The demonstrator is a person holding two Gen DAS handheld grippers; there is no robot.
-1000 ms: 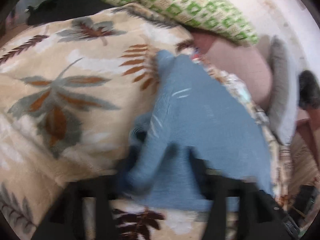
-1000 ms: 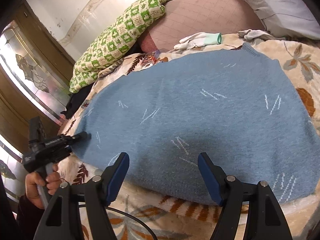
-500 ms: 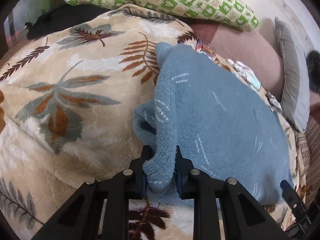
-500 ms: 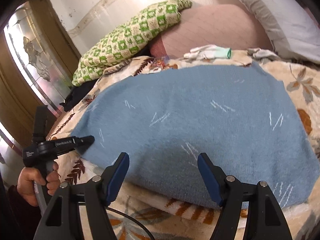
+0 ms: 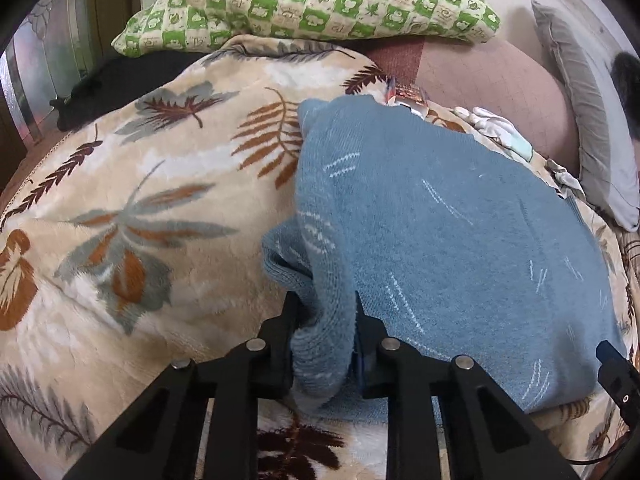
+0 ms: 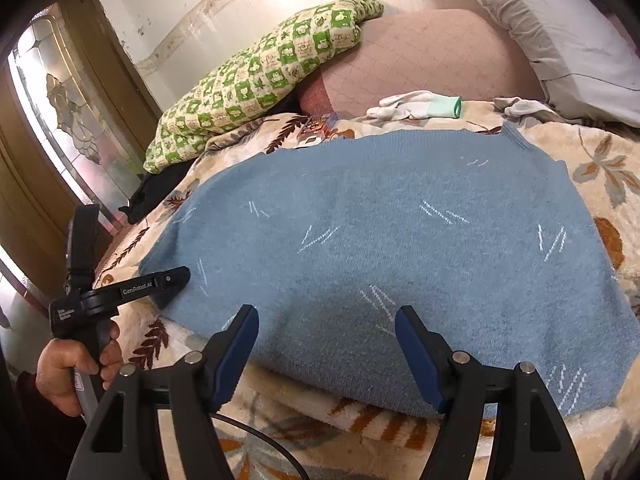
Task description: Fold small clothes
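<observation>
Where the leaf-patterned blanket [image 5: 132, 208] covers the bed, a blue sweater [image 6: 400, 248] lies spread flat on it, with a green checked pillow [image 6: 260, 76], a pink cushion [image 6: 432, 56] and a grey pillow [image 6: 560, 40] stacked along the wall side, and a wooden door with leaded glass [image 6: 68, 120] to the left in the right wrist view. A white work glove [image 6: 416, 106] and a small printed box [image 6: 320, 126] sit on the blanket just beyond the sweater's far edge.

The sweater's long axis runs left to right in the right wrist view; its ribbed edge [image 6: 514, 138] lies at the far right corner, towards the grey pillow.

The left gripper [image 5: 326, 320] is clenched on a bunched fold of the sweater at its left end (the knit is pinched between both fingers and lifted off the blanket). The right gripper [image 6: 326, 340] is released, jaws wide apart, hovering over the sweater's near edge without touching it. Bare blanket shows to the left of the sweater and along its near edge.
</observation>
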